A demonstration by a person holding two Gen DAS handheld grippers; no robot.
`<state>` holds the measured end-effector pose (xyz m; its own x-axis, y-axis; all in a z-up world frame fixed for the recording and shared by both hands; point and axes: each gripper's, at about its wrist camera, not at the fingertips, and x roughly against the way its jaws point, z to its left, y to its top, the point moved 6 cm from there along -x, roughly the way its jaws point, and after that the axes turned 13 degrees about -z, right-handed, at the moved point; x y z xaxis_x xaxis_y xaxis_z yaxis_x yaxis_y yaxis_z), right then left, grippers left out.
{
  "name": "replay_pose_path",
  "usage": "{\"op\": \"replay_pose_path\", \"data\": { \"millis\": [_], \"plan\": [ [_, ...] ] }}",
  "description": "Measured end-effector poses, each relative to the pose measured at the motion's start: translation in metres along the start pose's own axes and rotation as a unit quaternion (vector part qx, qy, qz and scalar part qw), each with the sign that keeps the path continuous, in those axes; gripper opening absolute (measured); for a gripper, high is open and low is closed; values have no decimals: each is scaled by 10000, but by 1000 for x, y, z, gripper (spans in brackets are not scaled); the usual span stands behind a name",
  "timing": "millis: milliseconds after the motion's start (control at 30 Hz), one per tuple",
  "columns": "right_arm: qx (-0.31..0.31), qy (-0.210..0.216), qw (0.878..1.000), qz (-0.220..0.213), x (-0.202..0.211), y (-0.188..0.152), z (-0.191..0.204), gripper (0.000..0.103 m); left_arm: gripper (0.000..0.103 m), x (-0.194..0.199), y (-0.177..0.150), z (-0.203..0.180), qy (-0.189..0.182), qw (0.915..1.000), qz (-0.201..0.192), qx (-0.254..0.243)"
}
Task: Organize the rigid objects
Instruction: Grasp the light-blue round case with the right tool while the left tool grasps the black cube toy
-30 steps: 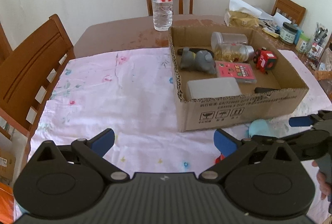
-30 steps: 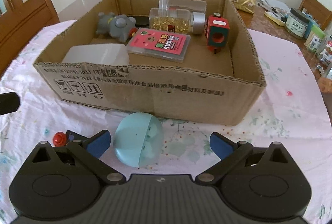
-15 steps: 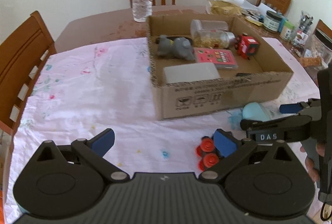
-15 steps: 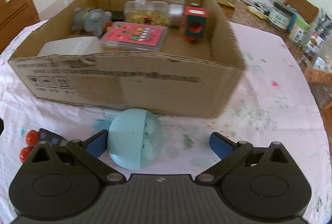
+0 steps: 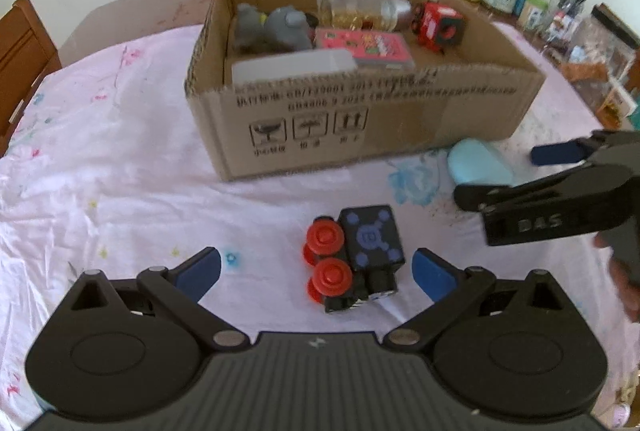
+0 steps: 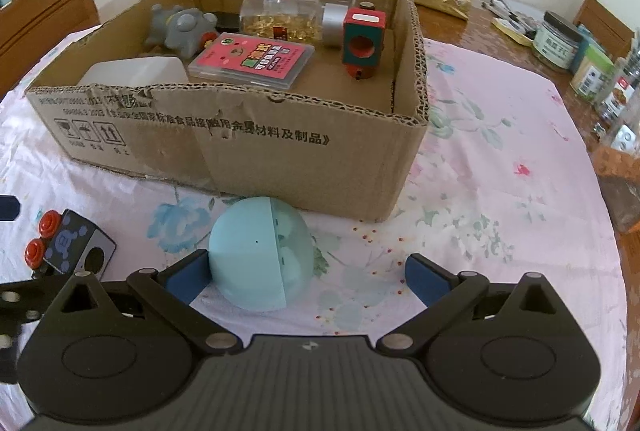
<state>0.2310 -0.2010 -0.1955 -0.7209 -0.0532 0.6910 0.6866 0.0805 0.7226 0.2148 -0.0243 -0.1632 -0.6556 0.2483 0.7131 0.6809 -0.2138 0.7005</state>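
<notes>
Left gripper [image 5: 316,265]: fingers spread wide, gripping nothing; black toy train car [image 5: 354,257] with red wheels lies between them on its side, nearer the right finger, contact not discernible. Right gripper [image 6: 306,273]: fingers wide apart; pale blue capsule ball [image 6: 260,253] sits against the left finger [image 6: 188,277], well clear of the right one. Both toys rest on the floral cloth [image 6: 500,191] over the desk, just near of the cardboard box [image 6: 280,151]. Box holds grey figure [image 6: 180,31], pink card case [image 6: 252,61], jar [image 6: 288,19], red block [image 6: 362,43].
</notes>
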Motion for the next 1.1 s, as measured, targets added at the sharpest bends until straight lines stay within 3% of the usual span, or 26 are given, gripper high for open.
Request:
{"op": "replay_pose_path", "data": {
  "millis": [267, 433, 967, 1033, 1100],
  "plan": [
    [76, 83, 9999, -78, 2, -1, 0, 103, 102, -7, -10, 14, 359, 9993, 39, 28],
    [124, 139, 9998, -81, 3, -2, -1, 103, 103, -7, -12, 30, 378, 9991, -20, 191],
    [122, 149, 9996, -209, 4, -4, -1, 103, 103, -13, -8, 29, 564, 9977, -108, 354],
    [123, 149, 9996, -219, 5, -4, -1, 103, 101, -12, -8, 28, 580, 9975, -109, 386],
    [123, 149, 9995, -230, 5, -4, -1, 103, 92, -10, -8, 24, 548, 9977, -158, 353]
  ]
}}
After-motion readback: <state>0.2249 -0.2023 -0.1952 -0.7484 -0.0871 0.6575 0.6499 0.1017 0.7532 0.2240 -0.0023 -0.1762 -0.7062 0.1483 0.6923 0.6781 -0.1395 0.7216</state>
